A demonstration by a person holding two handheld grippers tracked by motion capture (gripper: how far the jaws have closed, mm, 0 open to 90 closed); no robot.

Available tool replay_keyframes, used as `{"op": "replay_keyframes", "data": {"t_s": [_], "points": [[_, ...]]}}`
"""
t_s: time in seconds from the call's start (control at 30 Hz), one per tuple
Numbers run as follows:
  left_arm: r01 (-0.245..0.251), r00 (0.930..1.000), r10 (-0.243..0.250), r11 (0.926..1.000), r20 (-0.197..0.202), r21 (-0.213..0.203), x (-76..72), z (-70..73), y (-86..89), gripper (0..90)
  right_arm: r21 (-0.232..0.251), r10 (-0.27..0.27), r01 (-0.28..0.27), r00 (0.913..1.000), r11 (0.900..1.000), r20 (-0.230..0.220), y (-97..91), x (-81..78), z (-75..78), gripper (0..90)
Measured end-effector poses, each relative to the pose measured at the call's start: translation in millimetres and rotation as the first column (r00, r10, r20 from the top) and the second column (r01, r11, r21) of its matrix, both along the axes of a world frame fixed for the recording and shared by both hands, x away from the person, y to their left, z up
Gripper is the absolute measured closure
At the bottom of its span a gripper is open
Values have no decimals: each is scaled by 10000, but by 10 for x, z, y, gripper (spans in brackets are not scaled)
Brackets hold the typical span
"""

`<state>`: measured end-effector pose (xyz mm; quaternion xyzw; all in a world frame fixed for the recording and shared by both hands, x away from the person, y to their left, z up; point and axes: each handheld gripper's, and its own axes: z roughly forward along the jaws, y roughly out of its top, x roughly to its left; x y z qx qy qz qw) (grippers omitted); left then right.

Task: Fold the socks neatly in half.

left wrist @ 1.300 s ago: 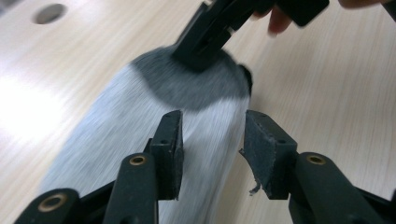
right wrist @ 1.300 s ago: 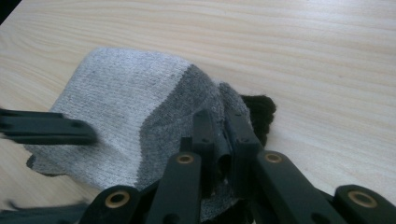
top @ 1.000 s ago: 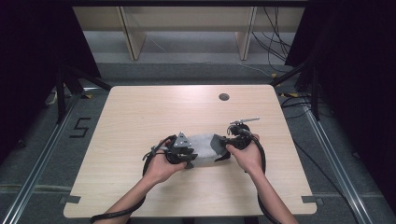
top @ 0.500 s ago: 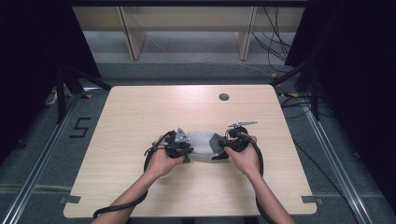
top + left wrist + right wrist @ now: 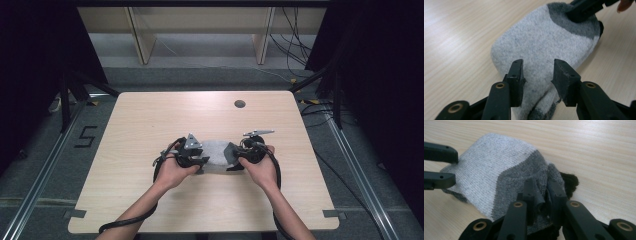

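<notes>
A light grey sock (image 5: 215, 152) with a darker grey band lies on the wooden table (image 5: 150, 115), held flat between both grippers. My left gripper (image 5: 194, 159) is at its left end. In the left gripper view its jaws (image 5: 537, 75) have just been opening; they stand apart with the sock (image 5: 544, 37) running between them and the pads loose on it. My right gripper (image 5: 239, 159) is at the darker end. Its jaws (image 5: 544, 192) have just been opening a little, but a fold of the sock (image 5: 491, 162) is still pinched between them.
A round cable hole (image 5: 239, 104) sits near the table's far right. Beyond the far edge stand wooden shelf legs (image 5: 140, 40). Cables (image 5: 295, 45) trail on the floor at right, and a floor mark "5" (image 5: 86, 136) lies at left.
Both hands stay at the sock's two ends. The left hand has shifted slightly, and the sock lies in about the same place.
</notes>
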<state>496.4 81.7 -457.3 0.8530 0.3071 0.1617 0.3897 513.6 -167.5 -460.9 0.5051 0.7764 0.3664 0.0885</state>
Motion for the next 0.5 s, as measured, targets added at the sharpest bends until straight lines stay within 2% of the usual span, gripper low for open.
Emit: {"op": "replay_keyframes", "data": {"t_s": [0.07, 0.13, 0.17, 0.3, 0.37, 0.4, 0.47, 0.5], "points": [[-78, 10000, 78, 9999, 40, -93, 15, 12, 7, 580, -130, 184, -182, 9997, 9998, 143, -4, 0, 16, 755], [-164, 9998, 166, 9996, 69, -239, 23, 16, 5, 571, 158, -210, 213, 9996, 9996, -179, 31, -37, 50, 702], [-188, 9998, 190, 9995, 101, -256, 20, 24, 7, 567, 26, 119, -120, 9996, 9999, 248, 13, -19, 56, 675], [-167, 9993, 179, 9991, 330, -380, 21, 48, 23, 536, 171, 80, -91, 9980, 9998, 628, 29, -41, 102, 596], [-245, 9989, 260, 9990, 402, -375, 24, 61, 36, 528, 279, -2, -16, 9980, 9996, 635, 35, -54, 130, 572], [-249, 9987, 267, 9988, 429, -427, 31, 63, 41, 524, 277, 123, -153, 9942, 9995, 1073, 29, -44, 131, 562], [-260, 9985, 277, 9990, 467, -367, 34, 80, 52, 520, 351, -10, -31, 9933, 9994, 1152, 24, -54, 165, 552], [-264, 9984, 282, 9990, 496, -371, 34, 85, 55, 518, 299, -3, -38, 9904, 9995, 1384, 9, -50, 193, 546]]}}
